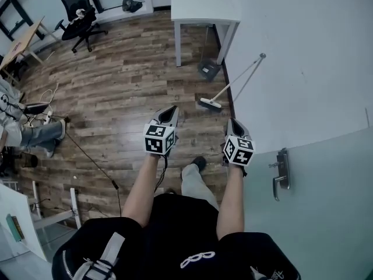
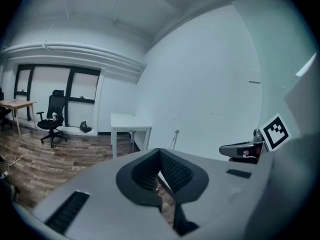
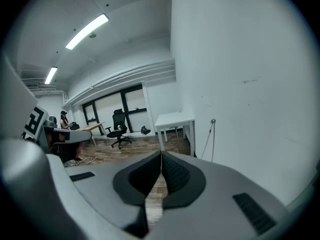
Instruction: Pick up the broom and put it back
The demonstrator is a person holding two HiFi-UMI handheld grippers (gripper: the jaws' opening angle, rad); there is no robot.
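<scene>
The broom point(image 1: 232, 83) leans against the white wall, its pale brush head on the wooden floor and its thin handle slanting up to the right. It stands ahead of both grippers, apart from them. My left gripper point(image 1: 171, 109) is held above the floor, to the left of the brush head, jaws shut and empty point(image 2: 159, 150). My right gripper point(image 1: 232, 121) is nearer the wall, below the brush head, also shut on nothing point(image 3: 161, 153). The broom's handle point(image 3: 208, 140) shows against the wall in the right gripper view, and the broom point(image 2: 174, 139) shows faintly in the left gripper view.
A white table point(image 1: 204, 4) stands against the wall beyond the broom, with a dark dustpan point(image 1: 208, 70) on the floor beneath it. A black office chair point(image 1: 81, 16) is far left. A door with a metal handle point(image 1: 281, 174) is close on my right. A seated person's legs point(image 1: 32, 134) and a cable point(image 1: 93, 162) lie left.
</scene>
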